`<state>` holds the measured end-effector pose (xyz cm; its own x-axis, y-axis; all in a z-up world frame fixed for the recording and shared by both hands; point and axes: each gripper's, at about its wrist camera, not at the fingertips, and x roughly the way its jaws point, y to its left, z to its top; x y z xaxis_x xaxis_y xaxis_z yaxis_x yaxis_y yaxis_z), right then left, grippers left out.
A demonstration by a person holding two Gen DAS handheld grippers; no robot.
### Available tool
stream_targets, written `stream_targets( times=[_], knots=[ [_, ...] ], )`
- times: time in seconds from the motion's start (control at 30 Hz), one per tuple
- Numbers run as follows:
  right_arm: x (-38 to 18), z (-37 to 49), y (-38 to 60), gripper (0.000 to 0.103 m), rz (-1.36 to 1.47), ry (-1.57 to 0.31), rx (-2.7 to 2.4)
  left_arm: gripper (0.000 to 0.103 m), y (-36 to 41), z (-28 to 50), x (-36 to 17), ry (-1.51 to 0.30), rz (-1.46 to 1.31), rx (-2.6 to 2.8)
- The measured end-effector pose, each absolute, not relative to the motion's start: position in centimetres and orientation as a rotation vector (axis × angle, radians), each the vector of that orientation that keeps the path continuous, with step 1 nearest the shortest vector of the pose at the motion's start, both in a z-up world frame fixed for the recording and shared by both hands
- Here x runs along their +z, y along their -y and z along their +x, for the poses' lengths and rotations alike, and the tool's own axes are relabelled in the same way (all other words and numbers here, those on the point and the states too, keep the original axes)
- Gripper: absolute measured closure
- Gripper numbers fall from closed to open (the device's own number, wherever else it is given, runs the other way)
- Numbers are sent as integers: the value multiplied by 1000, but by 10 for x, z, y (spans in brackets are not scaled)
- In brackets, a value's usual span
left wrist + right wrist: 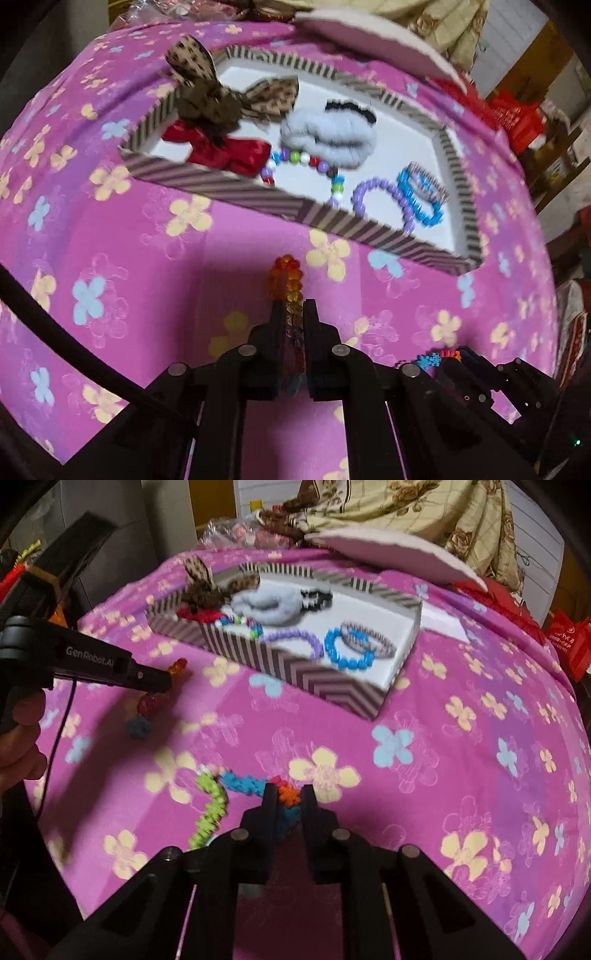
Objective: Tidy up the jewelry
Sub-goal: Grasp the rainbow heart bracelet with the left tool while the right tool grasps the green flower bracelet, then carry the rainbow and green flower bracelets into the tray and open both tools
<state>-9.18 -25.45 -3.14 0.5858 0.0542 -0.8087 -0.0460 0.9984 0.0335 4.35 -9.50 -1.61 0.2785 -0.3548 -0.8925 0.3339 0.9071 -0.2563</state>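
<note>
Striped box [236, 192] sits on the pink cloth [110, 240], ahead of both grippers, bracelets already inside. Left gripper [291, 306] pinches an orange bead bracelet [288, 277], its loop pointing straight toward the box. Right gripper [290, 794], just beside the left, clamps a spiky multicolour bracelet [210, 808] trailing leftward. Left seems nearer the box.

Pink flowered bedspread [424, 775], beige floral quilt [406, 509] behind, red bag [569, 642] at right edge
</note>
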Motion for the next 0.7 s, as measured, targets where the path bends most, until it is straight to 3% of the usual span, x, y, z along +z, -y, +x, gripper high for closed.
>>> stream_targets(
  times=[0.7],
  knots=[
    [73,-61,280,90,-40,-793,63,75,99,57,73,-1057,-50,-495]
  ],
)
